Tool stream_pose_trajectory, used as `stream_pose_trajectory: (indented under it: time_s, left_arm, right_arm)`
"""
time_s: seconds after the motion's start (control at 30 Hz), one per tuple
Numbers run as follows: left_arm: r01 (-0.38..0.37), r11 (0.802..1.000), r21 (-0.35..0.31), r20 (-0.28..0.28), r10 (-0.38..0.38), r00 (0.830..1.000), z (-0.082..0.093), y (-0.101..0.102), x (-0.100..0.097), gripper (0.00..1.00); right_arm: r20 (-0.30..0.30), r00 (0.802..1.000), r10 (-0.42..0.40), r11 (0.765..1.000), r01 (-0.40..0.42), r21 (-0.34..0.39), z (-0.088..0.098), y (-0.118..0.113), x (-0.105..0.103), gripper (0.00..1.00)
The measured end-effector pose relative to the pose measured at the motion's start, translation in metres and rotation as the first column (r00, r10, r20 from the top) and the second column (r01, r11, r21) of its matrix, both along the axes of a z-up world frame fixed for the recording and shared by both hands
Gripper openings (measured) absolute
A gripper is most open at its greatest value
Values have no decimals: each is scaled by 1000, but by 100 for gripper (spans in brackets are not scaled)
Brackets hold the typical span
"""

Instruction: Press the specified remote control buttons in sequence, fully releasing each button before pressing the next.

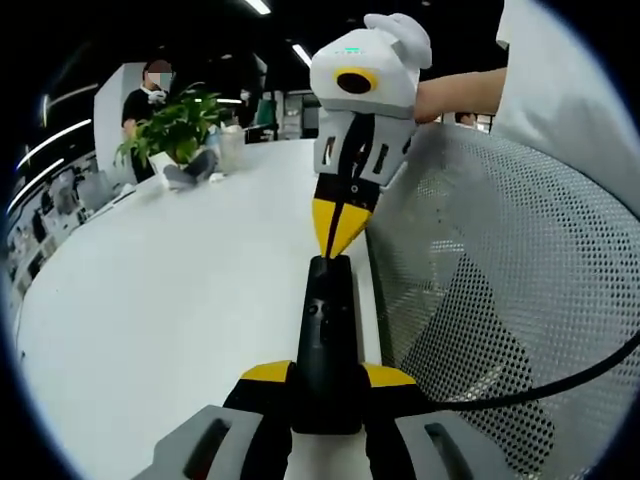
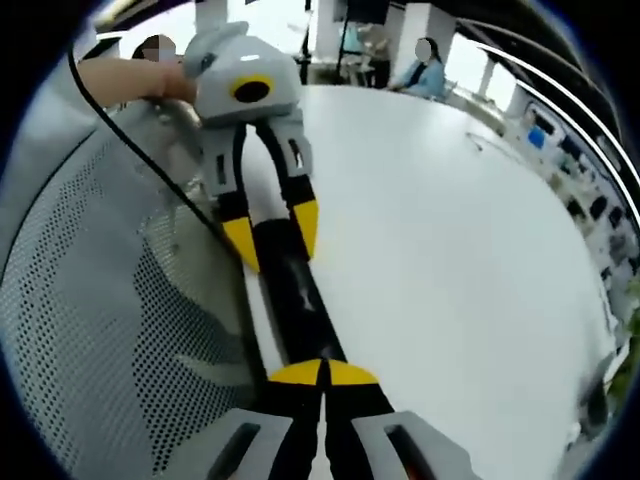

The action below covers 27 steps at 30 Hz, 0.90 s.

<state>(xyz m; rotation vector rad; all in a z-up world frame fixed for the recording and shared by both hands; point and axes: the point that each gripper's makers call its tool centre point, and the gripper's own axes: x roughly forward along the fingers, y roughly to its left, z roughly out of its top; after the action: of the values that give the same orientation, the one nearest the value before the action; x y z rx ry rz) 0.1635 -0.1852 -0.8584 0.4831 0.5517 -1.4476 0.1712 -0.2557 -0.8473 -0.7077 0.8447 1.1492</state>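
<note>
In the left gripper view, the black remote control [image 1: 328, 340] is grasped at its near end between the yellow-tipped fingers of the left gripper [image 1: 327, 378], one finger on each side. It is held lengthwise along the fingers and lies on the white counter [image 1: 170, 300], close to the counter's right edge, beside a perforated mesh chair back [image 1: 500, 300]. This grip seems meant to keep the remote steady and its button face up while it is pressed. At the far end of the remote the right gripper [image 1: 338, 232] is seen, its fingers clenched together into one point. The tip stands at the far end of the remote; whether it touches a button cannot be told. A potted plant [image 1: 175, 125] stands far on the counter.

In the right gripper view, the clenched fingers of the right gripper [image 2: 322, 373] are placed over the near end of the remote, their tips just at its top face. The closed fingers probably serve as one pressing point. At the far end, the left gripper is seen clamped around the remote.
</note>
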Motion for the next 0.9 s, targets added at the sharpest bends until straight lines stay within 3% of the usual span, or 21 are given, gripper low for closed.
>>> stream_pose_trajectory:
  time_s: [0.6, 0.9]
  left_arm:
    - [1, 1000, 4, 1, -1, 1000, -1, 0, 0, 25]
    - [5, 1000, 8, 1, -5, 1000, -1, 0, 0, 25]
  right_arm:
    - [2, 997, 74, 996, -73, -46, -5, 3, -4, 0]
    - [-48, 996, 80, 993, -84, -84, -7, 4, -2, 0]
